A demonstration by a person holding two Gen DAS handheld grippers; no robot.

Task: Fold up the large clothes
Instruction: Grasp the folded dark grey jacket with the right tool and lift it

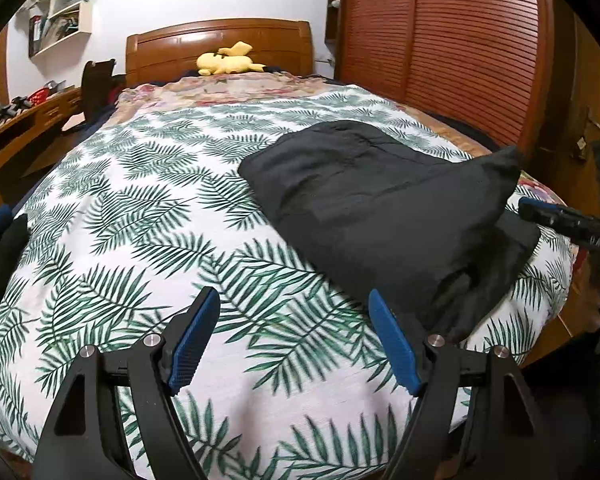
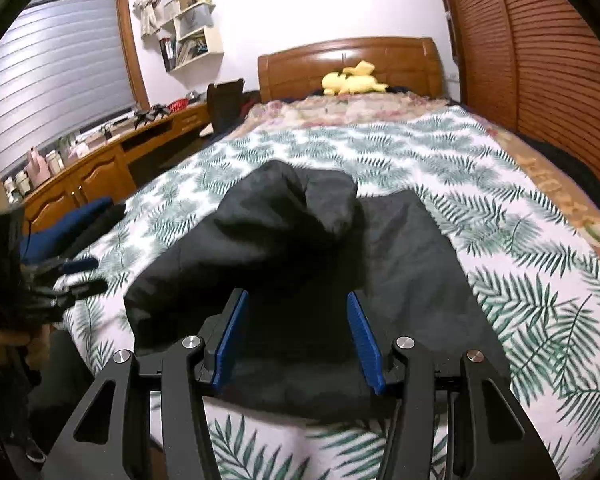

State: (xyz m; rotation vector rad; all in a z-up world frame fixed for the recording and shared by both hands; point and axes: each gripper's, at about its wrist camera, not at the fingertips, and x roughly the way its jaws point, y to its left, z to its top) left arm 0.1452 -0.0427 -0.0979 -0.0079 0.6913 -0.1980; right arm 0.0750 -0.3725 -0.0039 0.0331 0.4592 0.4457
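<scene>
Hovering wide open and empty: left claw, black garment just right of it. Straddling that garment, half open, gripping nothing: right claw.

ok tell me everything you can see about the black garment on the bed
The black garment is a large piece of matte, thin-looking fabric, folded into a thick, rumpled bundle, with one corner sticking up. It lies on the leaf-print bedcover, toward the foot of the bed. The right gripper has its blue pads either side of the near edge, jaws apart, not pressing. The left gripper is open beside it, over the bedcover.
</scene>
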